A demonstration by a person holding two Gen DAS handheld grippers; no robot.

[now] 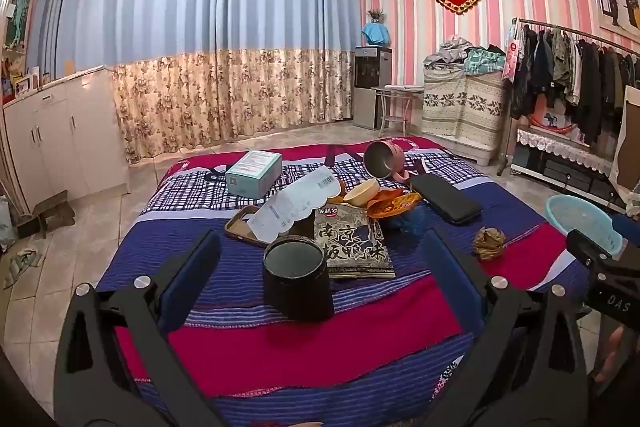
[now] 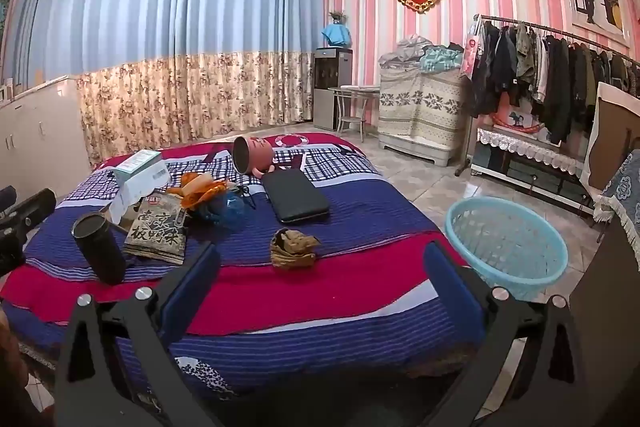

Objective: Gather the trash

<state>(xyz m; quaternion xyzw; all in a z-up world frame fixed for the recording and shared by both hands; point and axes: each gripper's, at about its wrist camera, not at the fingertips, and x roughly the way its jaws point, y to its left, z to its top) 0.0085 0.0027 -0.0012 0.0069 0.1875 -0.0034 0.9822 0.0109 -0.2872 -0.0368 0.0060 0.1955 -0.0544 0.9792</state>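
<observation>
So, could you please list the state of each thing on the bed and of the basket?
Left hand-held gripper: open, empty.
Right hand-held gripper: open, empty.
Black cup: upright.
Pink mug: tipped on its side.
Crumpled paper: lying on the bed, untouched.
Snack packet: lying flat.
Black case: closed, flat.
Basket: on the floor, empty.

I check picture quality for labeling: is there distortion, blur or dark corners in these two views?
Left wrist view: strong fisheye bending, curtain top bows, corners black, black cup sharp. Right wrist view: same bending and dark corners, blue basket clear, no motion blur.
</observation>
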